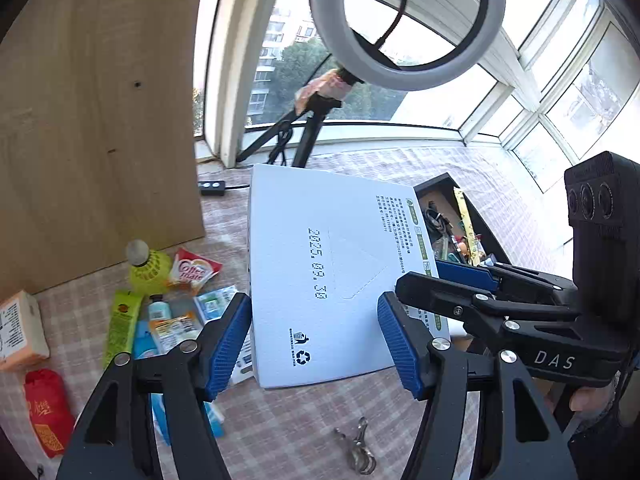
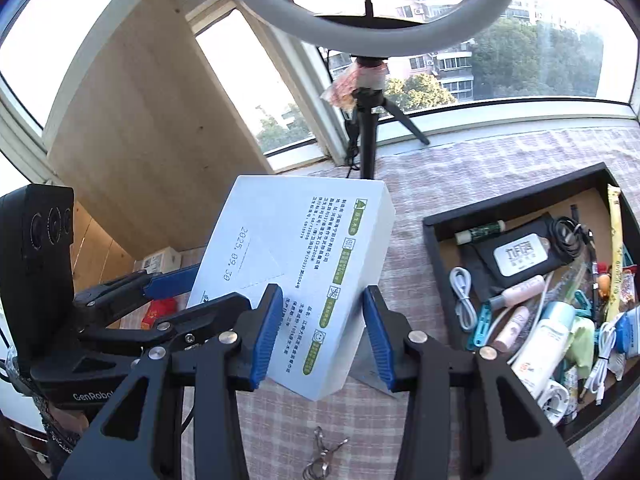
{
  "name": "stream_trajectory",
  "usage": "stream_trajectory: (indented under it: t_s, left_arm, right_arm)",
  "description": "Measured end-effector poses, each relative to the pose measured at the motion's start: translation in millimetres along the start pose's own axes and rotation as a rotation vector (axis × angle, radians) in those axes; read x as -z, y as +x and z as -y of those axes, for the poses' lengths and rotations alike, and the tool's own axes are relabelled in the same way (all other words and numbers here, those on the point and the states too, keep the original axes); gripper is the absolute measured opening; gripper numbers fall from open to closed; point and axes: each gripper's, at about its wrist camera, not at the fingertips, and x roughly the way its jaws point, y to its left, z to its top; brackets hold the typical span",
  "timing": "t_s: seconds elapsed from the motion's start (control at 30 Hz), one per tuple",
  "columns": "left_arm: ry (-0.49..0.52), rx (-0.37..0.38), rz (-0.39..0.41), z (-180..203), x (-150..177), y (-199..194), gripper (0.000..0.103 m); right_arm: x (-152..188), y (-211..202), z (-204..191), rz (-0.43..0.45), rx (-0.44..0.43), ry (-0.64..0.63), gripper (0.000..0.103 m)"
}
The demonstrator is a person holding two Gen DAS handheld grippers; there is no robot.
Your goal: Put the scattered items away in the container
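The flat white cardboard box with green printing [image 2: 296,280] hangs tilted above the checked tablecloth [image 2: 420,184], both grippers' blue-padded jaws pinching it, left gripper [image 1: 316,340] and right gripper [image 2: 320,336] on opposite edges; the black-walled tray of clutter [image 2: 432,240] lies nearby.

Hanging tilted above the checked tablecloth: white box [image 1: 332,276] [image 2: 296,276], flat and rectangular, printed with green labels, a date stamp and a recycling mark. Sitting to its right: black tray [image 2: 434,248] [image 1: 430,188], shallow, crowded with cables, tubes, bottles and clips. Lying nearby on the cloth: metal clip [image 1: 358,446] [image 2: 320,458].
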Motion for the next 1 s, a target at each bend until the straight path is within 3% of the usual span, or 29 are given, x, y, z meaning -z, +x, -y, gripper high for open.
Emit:
stream_trajectory:
  t_s: [0.23,0.33,0.43,0.53,0.77,0.9,1.0]
  left_arm:
    - [0.074,0.137,-0.054,89.0,-17.3,56.4,0.062]
    - [0.050,0.204,-0.098,112.3,-25.1,83.1,0.064]
    - [0.085,0.086,-0.099,128.6,-28.7,99.6,0.063]
    - [0.085,0.119,-0.105,130.5,-26.2,97.3,0.063]
    - [0.095,0.080,-0.076,117.1,-18.1,74.9,0.063]
    - [0.073,0.066,-0.047,98.2,-11.0,54.7,0.063]
    - [0.052,0.031,-0.018,77.1,-1.5,36.3,0.065]
  right_arm:
    - [-5.4,-46.9,98.6,0.064,0.140,0.094,0.042]
    - [-8.5,-62.1,132.7,0.084,0.217,0.114,0.043]
    - [-9.2,-77.3,161.6,0.121,0.326,0.172,0.044]
    - [-7.6,-87.1,180.5,0.139,0.312,0.212,0.044]
    - [-4.9,-77.5,171.3,0.119,0.300,0.203,0.049]
    - [-7.4,-62.2,143.4,0.095,0.259,0.141,0.049]
    - [-6.4,-48.9,114.2,0.089,0.220,0.092,0.056]
